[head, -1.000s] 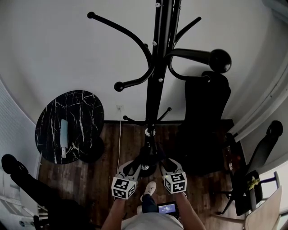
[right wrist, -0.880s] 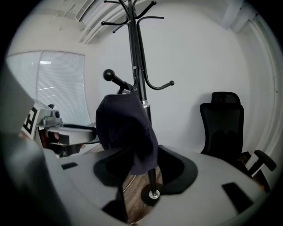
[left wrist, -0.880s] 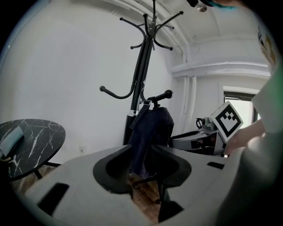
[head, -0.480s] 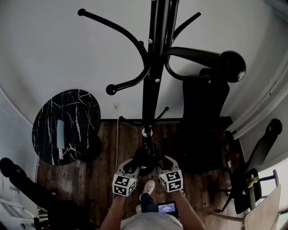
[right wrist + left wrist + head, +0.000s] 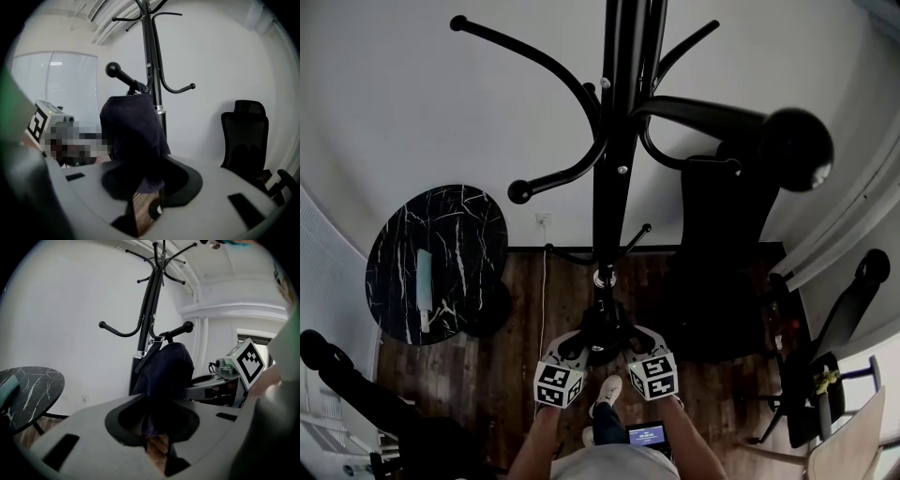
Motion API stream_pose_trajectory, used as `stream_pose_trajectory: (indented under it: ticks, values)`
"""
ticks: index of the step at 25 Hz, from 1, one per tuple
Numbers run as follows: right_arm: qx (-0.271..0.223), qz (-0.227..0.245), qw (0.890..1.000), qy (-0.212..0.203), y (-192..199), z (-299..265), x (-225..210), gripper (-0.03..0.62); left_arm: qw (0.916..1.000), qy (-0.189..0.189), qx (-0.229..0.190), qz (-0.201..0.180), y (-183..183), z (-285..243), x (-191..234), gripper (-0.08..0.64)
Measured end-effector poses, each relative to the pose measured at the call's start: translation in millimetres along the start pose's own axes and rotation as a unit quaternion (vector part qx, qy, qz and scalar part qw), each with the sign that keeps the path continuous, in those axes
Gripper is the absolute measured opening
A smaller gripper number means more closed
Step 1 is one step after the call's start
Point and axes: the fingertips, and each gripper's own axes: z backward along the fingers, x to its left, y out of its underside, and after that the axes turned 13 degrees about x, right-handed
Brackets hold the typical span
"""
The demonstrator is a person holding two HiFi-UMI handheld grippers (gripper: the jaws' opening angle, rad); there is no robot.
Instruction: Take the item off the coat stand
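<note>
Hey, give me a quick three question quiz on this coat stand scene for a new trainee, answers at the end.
1. True or false: the dark item hangs from a knobbed arm of the coat stand.
2. In the head view, on which side of the coat stand is the black marble table? A: left. B: right. C: directly behind it.
3. What reaches down between the fingers of the left gripper?

Key
1. True.
2. A.
3. The dark item's lower edge. The fingers have just been closing, and a gap with floor showing through it remains.
</note>
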Motion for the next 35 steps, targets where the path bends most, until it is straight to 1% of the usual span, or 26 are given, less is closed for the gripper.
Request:
stream_pose_trajectory:
  ticks: [3,5,16,20,30,35]
  values:
    - [0.001,-0.002,1.000,-0.003,0.7,0.8,0.3,0.044,0.9999,-0.011,-0.004,0.010,-1.8,2.2,5.3,0.051]
    - [0.000,-0.007,1.000,-0.005,1.2,2.1,0.4,0.029,0.9998,-0.012,-0.006,0.014,-3.2,4.6,6.4,0.043]
    - [0.005,0.002,1.000,0.009,6.3,15.4,4.5,0.021,0.9999,-0.011,-0.002,0.013,-1.7,14.7,-5.0,0.034]
    - [0.002,-0.002,1.000,0.013,8.1,25.6,7.9,0.021,0.9999,-0.013,0.000,-0.001,-1.2,23.1,-13.6,0.032]
    - [-0.009,0.003,1.000,0.015,15.0,50.8,25.6,0.021,0.9998,-0.011,-0.012,-0.005,2.0,50.3,-30.4,0.032]
    - [-0.017,0.003,1.000,0.018,11.4,62.3,28.1,0.021,0.9997,-0.007,-0.017,-0.014,-2.0,60.0,-38.0,0.032]
